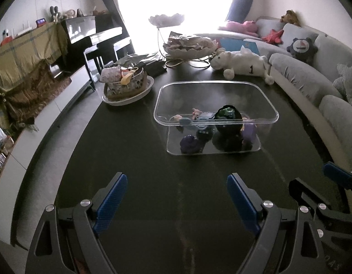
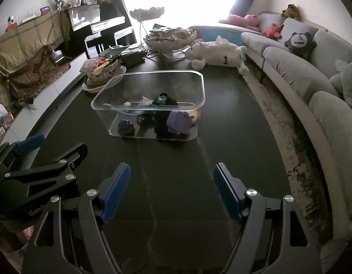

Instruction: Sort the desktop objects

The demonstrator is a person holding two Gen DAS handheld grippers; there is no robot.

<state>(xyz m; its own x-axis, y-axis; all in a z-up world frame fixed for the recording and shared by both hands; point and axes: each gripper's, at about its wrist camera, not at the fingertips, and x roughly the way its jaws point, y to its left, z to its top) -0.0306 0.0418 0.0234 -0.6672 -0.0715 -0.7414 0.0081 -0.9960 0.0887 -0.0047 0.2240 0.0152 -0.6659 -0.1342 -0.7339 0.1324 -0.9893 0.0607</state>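
Note:
A clear plastic bin (image 1: 162,96) stands mid-table on the dark table (image 1: 130,155). It holds several small toys: a dark green ball (image 1: 228,116), a purple toy (image 1: 189,143) and a lilac block (image 1: 249,132). It also shows in the right wrist view (image 2: 200,84), with the lilac block (image 2: 179,121) against its front wall. My left gripper (image 1: 177,182) is open and empty, well short of the bin. My right gripper (image 2: 171,173) is open and empty, also short of it. Each gripper shows at the edge of the other's view.
A plate with a floral pouch (image 1: 128,84) stands left of the bin. A white plush sheep (image 1: 242,65) and a tiered dish of papers (image 1: 189,45) lie at the far end. A grey sofa (image 1: 313,80) runs along the right, a piano (image 1: 89,36) at back left.

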